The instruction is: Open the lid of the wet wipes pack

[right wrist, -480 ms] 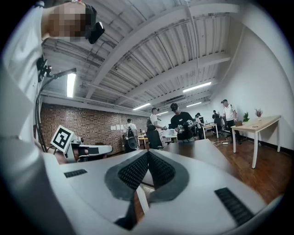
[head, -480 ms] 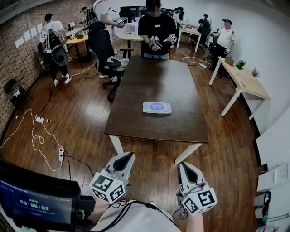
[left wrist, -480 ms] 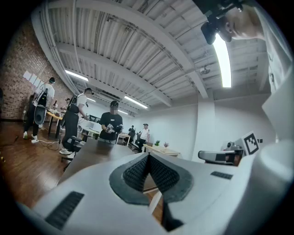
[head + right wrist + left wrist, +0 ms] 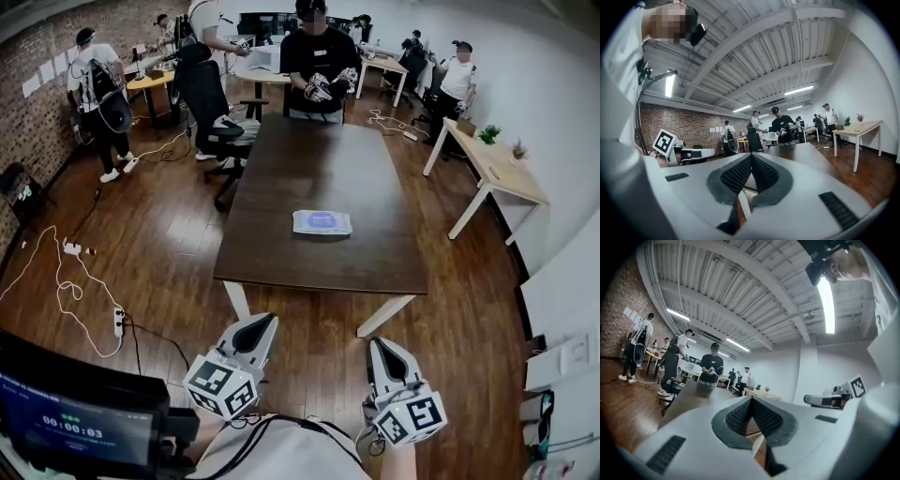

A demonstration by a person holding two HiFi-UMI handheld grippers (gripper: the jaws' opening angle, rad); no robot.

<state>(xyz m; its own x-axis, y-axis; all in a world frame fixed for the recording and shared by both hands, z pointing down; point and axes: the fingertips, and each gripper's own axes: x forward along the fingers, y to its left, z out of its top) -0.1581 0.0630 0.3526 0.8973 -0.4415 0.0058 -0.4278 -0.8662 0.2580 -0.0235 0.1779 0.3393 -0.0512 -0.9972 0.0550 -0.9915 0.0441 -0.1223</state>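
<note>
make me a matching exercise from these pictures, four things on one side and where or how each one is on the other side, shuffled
Things
1. wet wipes pack
2. left gripper
3. potted plant
4. black office chair

Place or state
A. on the light desk by the white wall
B. on the wood floor, near the far left corner of the dark table
C. lying flat on that table
D. jaws together, nothing between them

Pairs: 1-C, 2-D, 3-A, 4-B
</note>
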